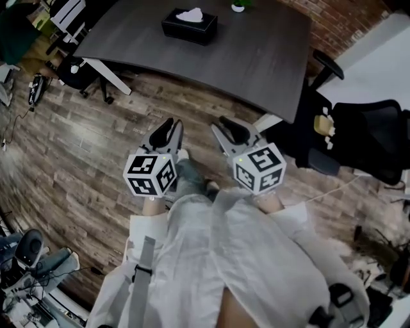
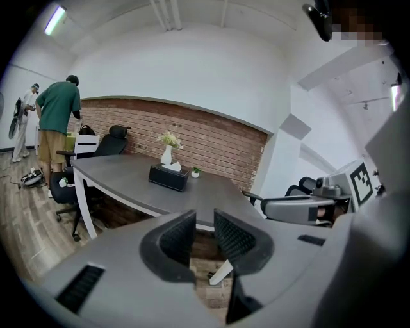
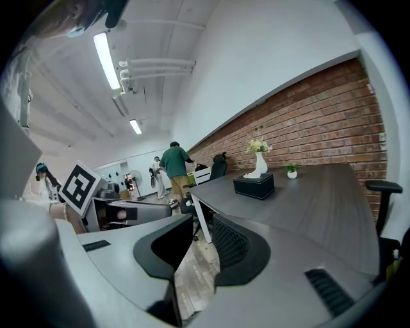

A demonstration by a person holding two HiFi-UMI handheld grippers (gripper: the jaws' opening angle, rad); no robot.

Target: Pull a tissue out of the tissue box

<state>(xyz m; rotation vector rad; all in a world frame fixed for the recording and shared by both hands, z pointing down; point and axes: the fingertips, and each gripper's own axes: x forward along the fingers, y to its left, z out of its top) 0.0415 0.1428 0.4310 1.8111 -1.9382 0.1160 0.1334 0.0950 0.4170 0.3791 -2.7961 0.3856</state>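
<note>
No words, numbers or brand names can be read anywhere. The cube (image 1: 150, 174) on the left gripper (image 1: 174, 123) and the cube (image 1: 259, 168) on the right gripper (image 1: 221, 123) bear only black-and-white square patterns. The tissue box (image 1: 189, 25) shows no legible print.

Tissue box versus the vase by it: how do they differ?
The tissue box is black, low and rectangular; the vase is white, tall and slim. A white tissue pokes from the tissue box; flowers stand in the vase. Both sit on the grey table.

Black tissue box (image 1: 189, 26); white tissue (image 1: 189, 14) protruding
</note>
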